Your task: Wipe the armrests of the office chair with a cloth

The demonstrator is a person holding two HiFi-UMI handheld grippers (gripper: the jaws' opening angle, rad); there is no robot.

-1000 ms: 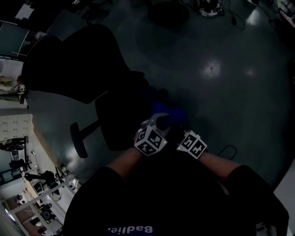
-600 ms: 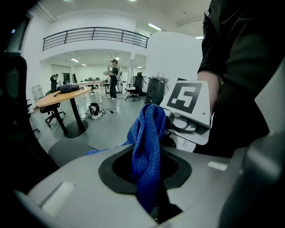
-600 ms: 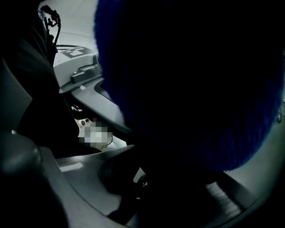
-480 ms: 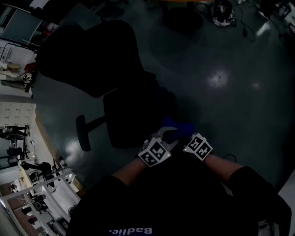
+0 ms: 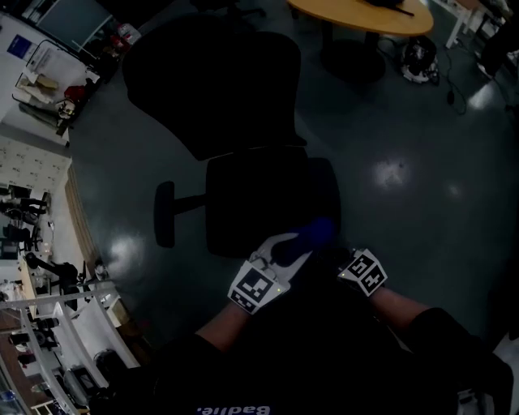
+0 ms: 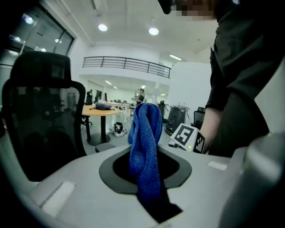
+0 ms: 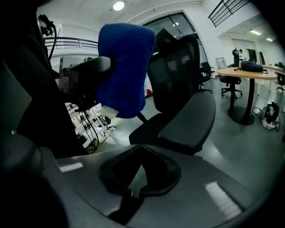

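Note:
A black office chair stands in front of me, its seat (image 5: 259,203) below the tall backrest (image 5: 211,73); its left armrest (image 5: 165,213) sticks out to the side. My left gripper (image 5: 285,250) hovers at the seat's front edge, shut on a blue cloth (image 5: 314,233). In the left gripper view the cloth (image 6: 144,142) stands up out of the shut jaws. My right gripper (image 5: 345,258) is just right of it, shut and holding nothing. From the right gripper (image 7: 140,171) I see the cloth (image 7: 122,67) held up at the left and the chair seat (image 7: 187,120) beyond.
A round wooden table (image 5: 357,12) stands behind the chair, with a bag (image 5: 420,57) and cables on the floor by it. Shelving and cluttered desks (image 5: 49,324) line the left side. The floor is dark and glossy.
The chair has come nearer the middle of the head view and more of the room behind it shows. Both grippers sit lower in the picture, the left still shut on the cloth.

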